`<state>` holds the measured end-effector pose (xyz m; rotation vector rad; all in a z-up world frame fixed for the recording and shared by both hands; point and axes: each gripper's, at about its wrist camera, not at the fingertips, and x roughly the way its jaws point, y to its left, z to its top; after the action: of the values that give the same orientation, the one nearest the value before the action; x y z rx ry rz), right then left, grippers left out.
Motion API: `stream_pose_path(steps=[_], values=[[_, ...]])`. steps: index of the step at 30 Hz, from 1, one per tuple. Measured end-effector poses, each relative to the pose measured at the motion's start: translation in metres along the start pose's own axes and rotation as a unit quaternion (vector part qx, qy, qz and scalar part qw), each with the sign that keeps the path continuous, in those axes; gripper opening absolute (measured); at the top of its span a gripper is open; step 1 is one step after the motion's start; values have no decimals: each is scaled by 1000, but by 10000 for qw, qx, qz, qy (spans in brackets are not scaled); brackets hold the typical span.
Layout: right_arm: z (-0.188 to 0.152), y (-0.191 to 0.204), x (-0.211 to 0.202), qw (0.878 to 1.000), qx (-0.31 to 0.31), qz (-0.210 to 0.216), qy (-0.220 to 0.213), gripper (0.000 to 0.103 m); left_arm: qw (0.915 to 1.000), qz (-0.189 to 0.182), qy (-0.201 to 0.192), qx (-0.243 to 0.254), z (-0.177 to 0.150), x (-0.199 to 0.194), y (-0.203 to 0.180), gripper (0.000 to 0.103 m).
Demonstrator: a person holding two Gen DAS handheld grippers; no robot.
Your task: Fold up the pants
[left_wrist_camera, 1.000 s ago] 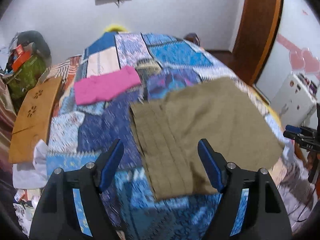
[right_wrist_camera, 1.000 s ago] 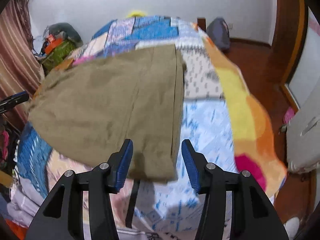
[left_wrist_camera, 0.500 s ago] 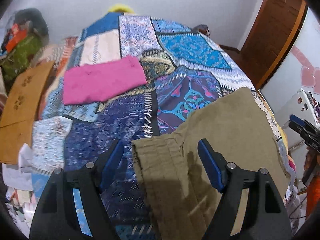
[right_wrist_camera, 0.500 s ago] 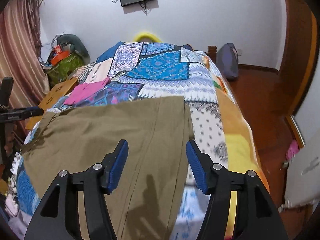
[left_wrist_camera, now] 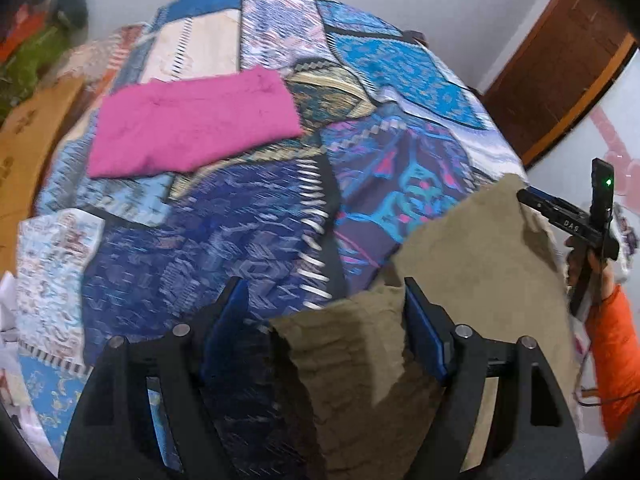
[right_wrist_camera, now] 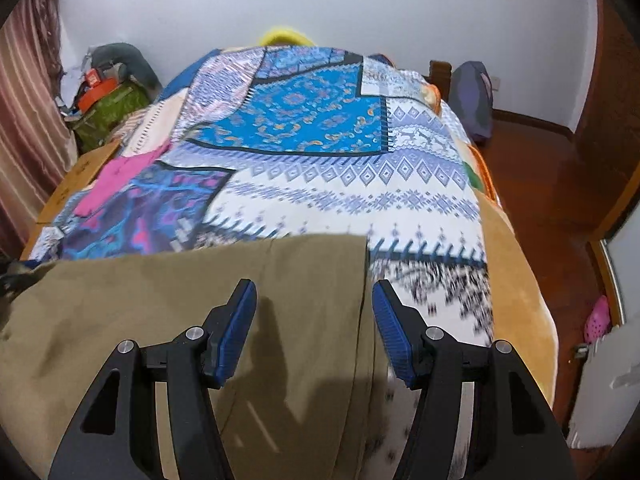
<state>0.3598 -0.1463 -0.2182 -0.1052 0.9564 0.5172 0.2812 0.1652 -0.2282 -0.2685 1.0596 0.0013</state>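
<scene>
Olive-brown cloth pants (right_wrist_camera: 168,320) spread flat on the patchwork bedspread (right_wrist_camera: 352,184). Left gripper (left_wrist_camera: 326,320), jaws apart, hovers over the pants' corner, which lies between the pads untouched. Right gripper (right_wrist_camera: 314,316), jaws apart after just opening, straddles the pants' side edge without pressing it.
</scene>
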Motion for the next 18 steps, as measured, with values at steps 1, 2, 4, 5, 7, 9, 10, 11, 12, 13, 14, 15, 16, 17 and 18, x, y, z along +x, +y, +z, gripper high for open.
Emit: stream_pose_path(steps=[1, 2, 4, 5, 7, 9, 10, 11, 12, 13, 14, 15, 16, 17, 18], values=[[0, 0, 5, 10000, -22, 15, 60, 56, 10000, 46, -36, -8, 0, 0, 1, 77], [0, 1, 12, 9999, -76, -8, 115, 52, 9999, 105, -83, -48, 0, 0, 2, 77], [-3, 5, 21, 9994, -270, -158, 159, 48, 9996, 220, -135, -111, 0, 0, 4, 77], [-3, 6, 22, 9992, -315, -205, 169, 47, 9994, 295, -145, -119, 0, 1, 4, 77], [-1, 8, 22, 9988, -309, -310, 217, 47, 9990, 404, -84, -175, 1, 6, 5, 77], [0, 11, 18, 9980, -359, -420, 304, 47, 9989, 442, -7, -137, 4, 4, 4, 76], [2, 11, 15, 9977, -363, -466, 324, 46, 9990, 445, 15, -65, 5, 1, 2, 75], [4, 14, 9, 9972, -376, -551, 346, 46, 9988, 486, 7, 31, 6, -5, -1, 74], [5, 18, -1, 9964, -420, -650, 334, 47, 9985, 525, -21, 120, 6, -11, -4, 74], [5, 20, -10, 9963, -458, -667, 275, 48, 9981, 566, -68, 224, 6, -19, -7, 74], [4, 26, -29, 9970, -522, -559, 138, 48, 9971, 641, -205, 357, 7, -31, -12, 74], [5, 30, -38, 9975, -543, -455, 60, 48, 9962, 700, -314, 411, 7, -40, -15, 74], [5, 36, -50, 9979, -560, -328, -27, 50, 9954, 713, -458, 457, 8, -51, -19, 74], [4, 45, -67, 9981, -583, -156, -125, 54, 9954, 624, -544, 477, 8, -60, -22, 74], [5, 51, -72, 9981, -594, -43, -173, 56, 9958, 505, -590, 489, 8, -67, -25, 74]])
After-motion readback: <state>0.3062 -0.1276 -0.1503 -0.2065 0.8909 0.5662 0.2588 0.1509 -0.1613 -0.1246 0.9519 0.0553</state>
